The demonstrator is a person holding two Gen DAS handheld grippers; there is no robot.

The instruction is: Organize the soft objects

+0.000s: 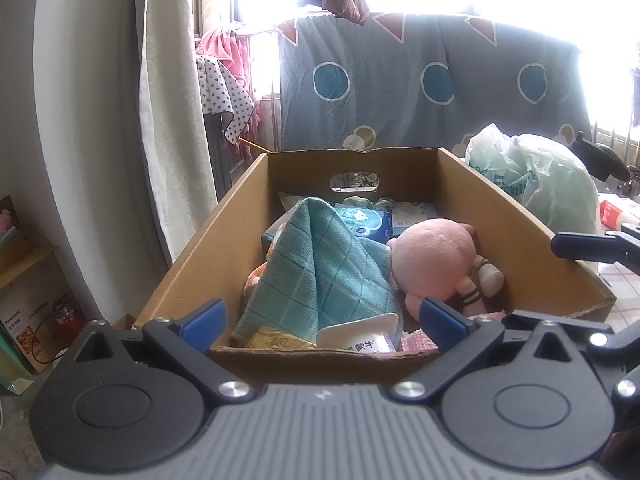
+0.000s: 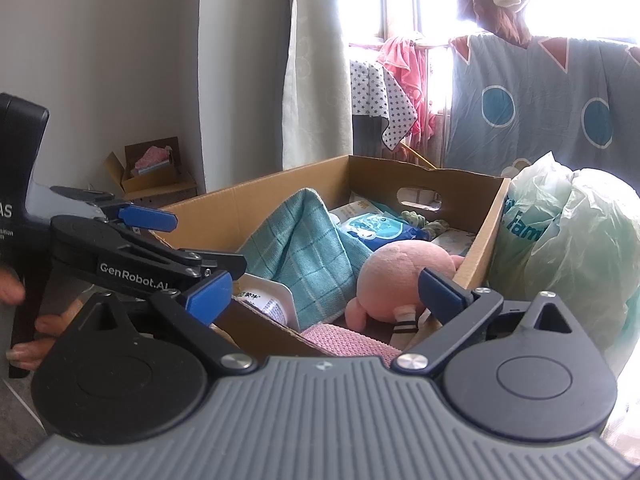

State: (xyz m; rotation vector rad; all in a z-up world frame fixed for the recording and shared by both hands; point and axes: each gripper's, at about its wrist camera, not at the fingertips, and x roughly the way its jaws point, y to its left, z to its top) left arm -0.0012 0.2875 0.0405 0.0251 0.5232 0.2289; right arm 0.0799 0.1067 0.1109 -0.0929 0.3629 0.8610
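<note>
Round pink plush toy (image 1: 434, 258) with striped limbs lies in the right half of an open brown corrugated cardboard box (image 1: 224, 236), touching a teal waffle-weave checked cloth (image 1: 320, 268) draped in a peak over the box's left-centre. Behind them: a blue glossy wipes pack (image 1: 366, 226) and a green scrunchie-like fabric ring (image 2: 420, 218) near the far wall with its oval handle cutout. At the near wall, a white plastic tube (image 1: 362, 336) with printed Chinese characters, a gold foil packet (image 1: 276, 340), and a pink knitted cloth (image 2: 348, 340). Box top is open, free room above the plush.

Left gripper (image 1: 322, 316) hovers at the near box edge, blue-padded jaws spread wide, holding nothing. Right gripper (image 2: 324, 288) sits at the near right corner, jaws likewise wide apart, empty. "GenRobot.AI" reads on the left gripper's arm in the right wrist view.

Crinkly pale green plastic bag (image 2: 568, 248) touches the box's right wall, lettering partly legible "fam". Patterned blue-grey sheet (image 1: 420, 80) hangs behind.
</note>
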